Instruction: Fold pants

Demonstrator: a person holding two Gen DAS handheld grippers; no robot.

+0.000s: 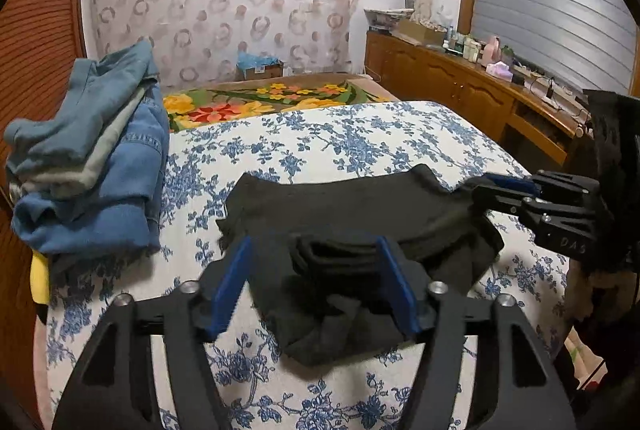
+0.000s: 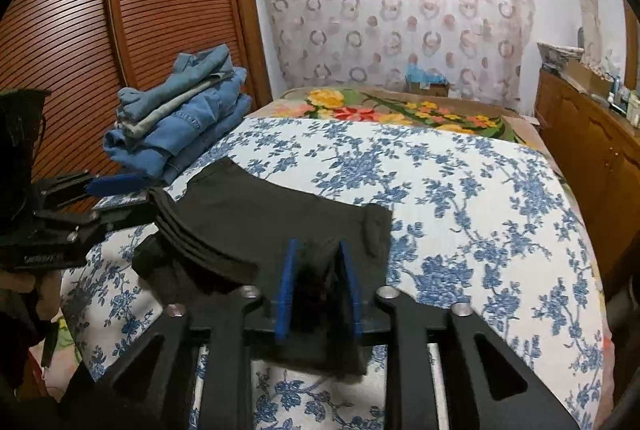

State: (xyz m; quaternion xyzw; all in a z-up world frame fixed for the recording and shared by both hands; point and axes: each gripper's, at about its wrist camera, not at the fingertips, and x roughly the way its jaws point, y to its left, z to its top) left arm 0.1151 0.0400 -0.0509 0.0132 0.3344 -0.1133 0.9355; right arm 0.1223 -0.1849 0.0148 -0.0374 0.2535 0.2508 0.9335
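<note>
The black pants (image 1: 352, 205) lie folded into a small thick bundle near the front edge of the bed (image 1: 320, 141). My left gripper (image 1: 314, 270) stands open around the bundle's layered near edge, with a gap beside its left pad. In the right wrist view the pants (image 2: 260, 213) spread ahead. My right gripper (image 2: 318, 270) straddles a bunched corner of cloth, jaws spread in a narrow V and not clamping it. Each gripper shows in the other's view: the right gripper (image 1: 486, 191) at the bundle's right end, the left gripper (image 2: 120, 189) at its left end.
A stack of folded blue clothes (image 1: 92, 157) (image 2: 180, 121) sits on the bed's left side beside a louvred wooden door (image 2: 120, 9). A bright flowered blanket (image 1: 272, 97) covers the far end. A cluttered wooden dresser (image 1: 460, 77) runs along the right.
</note>
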